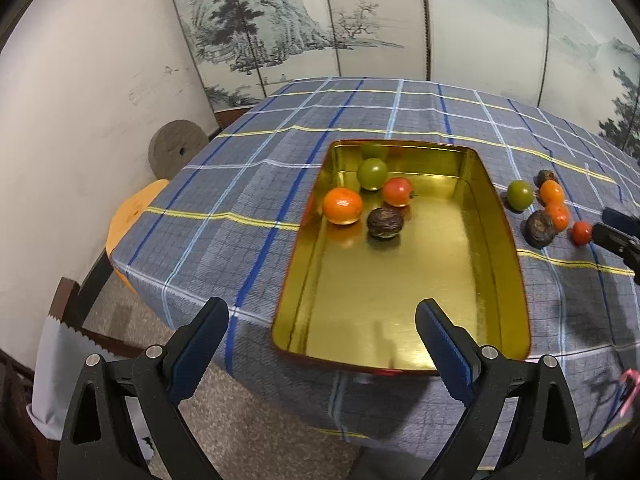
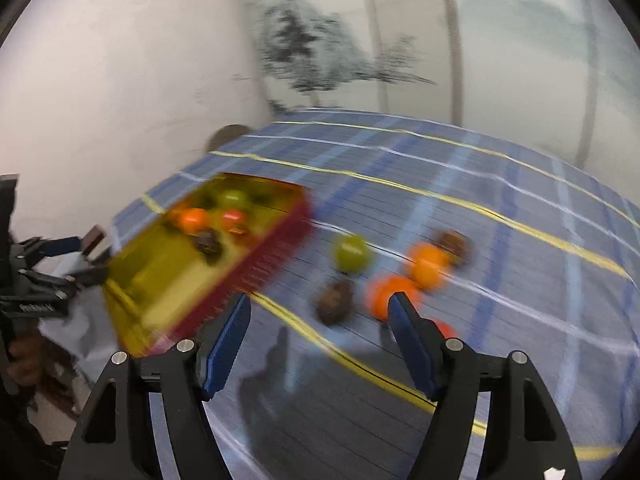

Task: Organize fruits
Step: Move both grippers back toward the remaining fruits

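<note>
A gold tin tray (image 1: 500, 240) lies on the plaid table. In it are an orange (image 1: 342, 205), a green fruit (image 1: 372, 174), a red tomato (image 1: 397, 192) and a dark brown fruit (image 1: 385, 223). Right of the tray lie a green fruit (image 1: 520, 195), two oranges (image 1: 552, 192), two dark fruits (image 1: 540, 229) and a small red tomato (image 1: 581, 233). My left gripper (image 1: 322, 320) is open and empty over the tray's near end. My right gripper (image 2: 320, 312) is open and empty, just short of the loose dark fruit (image 2: 335, 301) and orange (image 2: 386, 294); this view is blurred. The tray (image 2: 256, 264) also shows there.
The table's near and left edges drop to a speckled floor. A painted folding screen (image 1: 360, 20) and a white wall stand behind. An orange stool (image 1: 132, 216) and a round stone disc (image 1: 176, 152) sit off the table's left edge.
</note>
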Motion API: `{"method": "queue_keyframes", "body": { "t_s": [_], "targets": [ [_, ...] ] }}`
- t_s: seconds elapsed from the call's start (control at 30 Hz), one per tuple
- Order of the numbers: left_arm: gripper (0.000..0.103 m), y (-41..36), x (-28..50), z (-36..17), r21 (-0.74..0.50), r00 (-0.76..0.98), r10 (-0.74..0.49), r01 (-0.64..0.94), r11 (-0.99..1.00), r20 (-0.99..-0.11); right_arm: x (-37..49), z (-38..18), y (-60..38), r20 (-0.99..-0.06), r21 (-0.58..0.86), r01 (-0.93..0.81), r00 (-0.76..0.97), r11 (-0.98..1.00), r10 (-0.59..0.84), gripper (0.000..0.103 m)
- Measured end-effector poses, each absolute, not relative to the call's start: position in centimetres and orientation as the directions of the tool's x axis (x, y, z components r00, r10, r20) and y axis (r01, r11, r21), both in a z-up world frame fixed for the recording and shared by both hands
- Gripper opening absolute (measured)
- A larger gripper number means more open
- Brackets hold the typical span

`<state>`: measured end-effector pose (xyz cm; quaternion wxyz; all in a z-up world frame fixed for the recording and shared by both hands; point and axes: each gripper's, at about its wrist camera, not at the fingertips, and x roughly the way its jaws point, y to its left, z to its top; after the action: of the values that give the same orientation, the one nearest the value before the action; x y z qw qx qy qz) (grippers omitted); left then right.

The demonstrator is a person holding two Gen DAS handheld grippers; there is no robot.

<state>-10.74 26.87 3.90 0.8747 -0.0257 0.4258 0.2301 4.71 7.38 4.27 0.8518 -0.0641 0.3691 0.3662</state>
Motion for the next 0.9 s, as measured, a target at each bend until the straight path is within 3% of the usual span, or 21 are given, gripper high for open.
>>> {"method": "queue_keyframes", "body": {
  "t_s": [0.33,0.5,0.7,0.9],
  "targets": [
    [0.094,22.8,-7.9,5.0,0.191,0.562,0.348,-0.319,0.928,-0.751,9.4,1.4,-7.2,-0.735,0.169,-0.334,0.584,0.927,0.345,0.069],
    [0.094,20.2,-5.1,5.4,0.14,0.587,0.222,-0.183,0.973,-0.778,11.1,-0.3,-11.5,-0.777,0.123,-0.182,0.593,0.975,0.209,0.075],
    [0.094,16.1,-0.6,5.3,0.043,0.581,0.001,0.058,0.997,-0.814,11.7,-0.4,-12.7,-0.767,0.173,-0.162,0.596,0.972,0.236,0.081],
    [0.094,13.3,3.8,3.8,0.077,0.55,-0.023,0.158,0.984,-0.835,11.4,-0.3,-13.1,-0.75,0.232,-0.171,0.596,0.958,0.288,0.082]
  ]
}}
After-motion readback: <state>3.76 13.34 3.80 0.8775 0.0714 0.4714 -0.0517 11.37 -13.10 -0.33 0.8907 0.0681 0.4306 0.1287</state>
